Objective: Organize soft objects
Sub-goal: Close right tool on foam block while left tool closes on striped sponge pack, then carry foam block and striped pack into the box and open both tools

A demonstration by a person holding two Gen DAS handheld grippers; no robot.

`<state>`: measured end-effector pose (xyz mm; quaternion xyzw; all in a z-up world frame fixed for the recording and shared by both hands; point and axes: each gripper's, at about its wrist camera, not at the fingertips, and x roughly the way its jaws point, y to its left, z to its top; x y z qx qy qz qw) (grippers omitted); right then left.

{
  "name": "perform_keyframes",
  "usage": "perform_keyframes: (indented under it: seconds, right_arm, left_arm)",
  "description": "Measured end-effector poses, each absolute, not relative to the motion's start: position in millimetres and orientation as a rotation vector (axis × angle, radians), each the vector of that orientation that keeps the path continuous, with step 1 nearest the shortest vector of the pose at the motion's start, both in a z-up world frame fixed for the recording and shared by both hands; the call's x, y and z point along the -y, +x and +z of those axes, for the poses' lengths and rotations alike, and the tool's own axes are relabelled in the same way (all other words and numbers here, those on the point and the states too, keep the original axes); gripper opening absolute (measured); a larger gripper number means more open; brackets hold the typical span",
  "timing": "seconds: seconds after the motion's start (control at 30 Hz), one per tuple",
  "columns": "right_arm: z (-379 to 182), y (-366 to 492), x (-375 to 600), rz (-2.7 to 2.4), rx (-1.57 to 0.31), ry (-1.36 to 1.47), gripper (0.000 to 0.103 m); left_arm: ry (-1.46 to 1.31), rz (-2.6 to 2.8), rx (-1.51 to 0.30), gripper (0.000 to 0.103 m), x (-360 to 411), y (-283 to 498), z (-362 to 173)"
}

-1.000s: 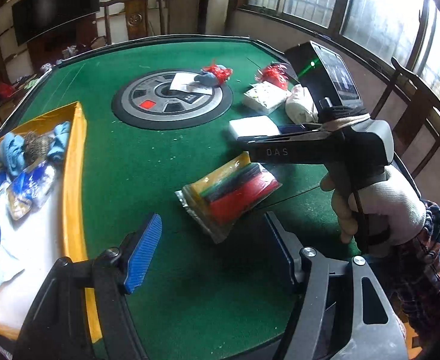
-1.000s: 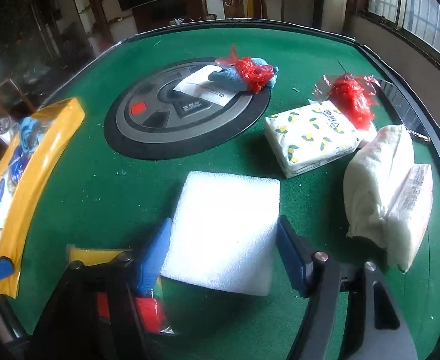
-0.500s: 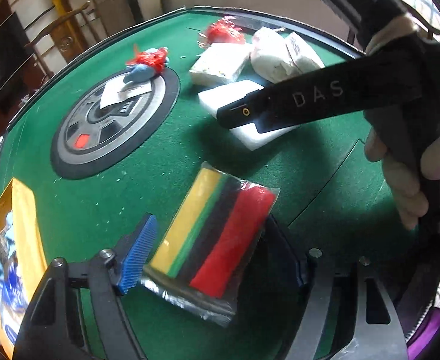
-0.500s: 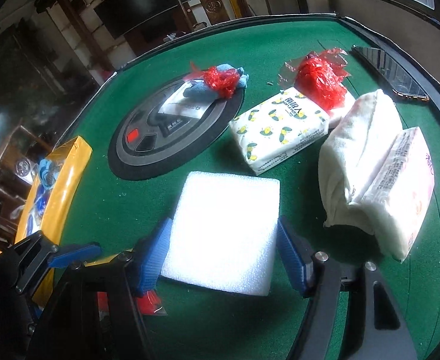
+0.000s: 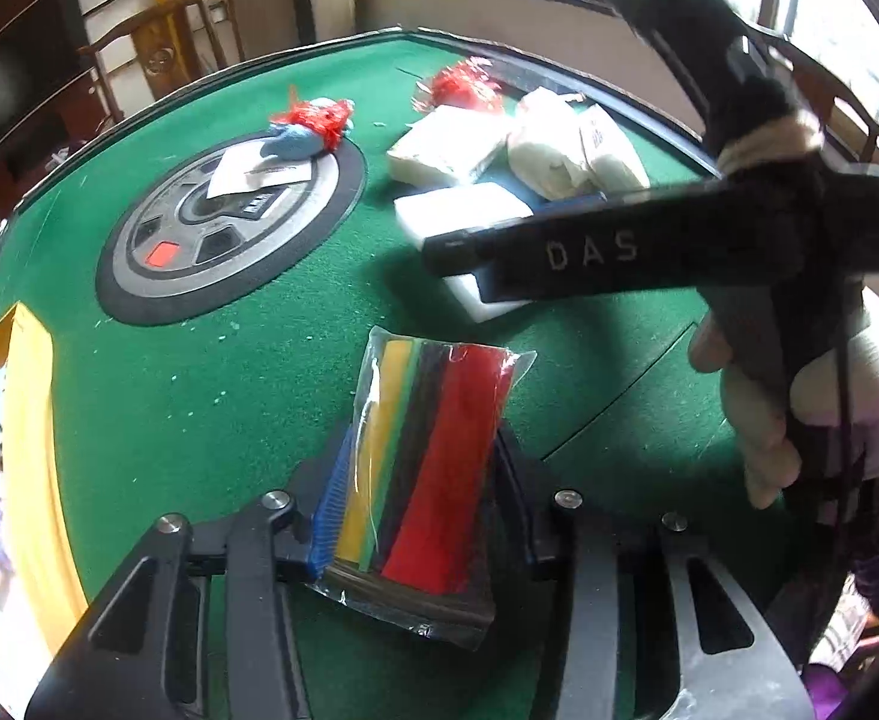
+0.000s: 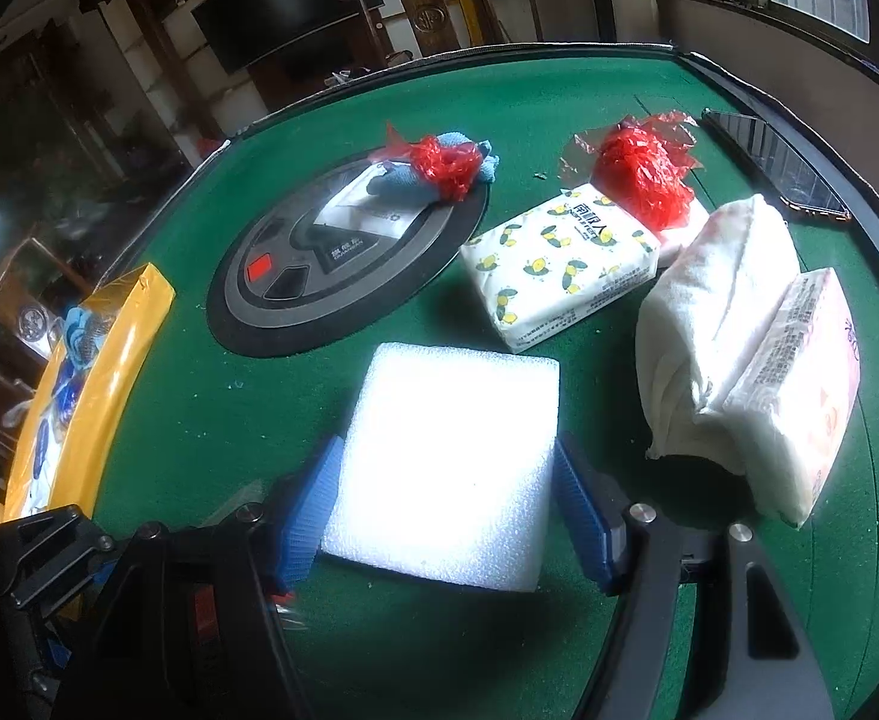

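Felt-sheet packet (image 5: 433,468) lay on the green worktop (image 5: 211,372), left gripper (image 5: 418,498) jaws just clamped onto it for lifting. At two o'clock, right gripper (image 6: 448,516) jaws straddled the white foam pad (image 6: 445,468), apparently not squeezing yet.

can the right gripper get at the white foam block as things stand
Probably yes. The right gripper already straddles the white foam block, a blue pad at each side and nothing between. Whether the pads press on it is unclear.
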<state>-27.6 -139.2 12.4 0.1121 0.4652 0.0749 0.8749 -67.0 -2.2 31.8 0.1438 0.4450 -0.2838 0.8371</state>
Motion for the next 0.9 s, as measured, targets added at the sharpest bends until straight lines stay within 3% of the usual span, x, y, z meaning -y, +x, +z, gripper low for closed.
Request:
perform_keyframes:
  seconds: [0.47,0.7,0.9]
  right_arm:
    - [13,-29,146,0.131,-0.924,0.265,0.063]
    - [16,-30,137,0.126,-0.885,0.237,0.063]
    - [19,-35,121,0.118,-0.857,0.171,0.063]
  left_arm:
    - [-0.002,-0.381,-0.868,0.042,-130,-91,79]
    - [-0.117,-0.144,-0.902,0.042,-220,-79,69]
    - [-0.173,-0.077,-0.973,0.042,-249,-55,43]
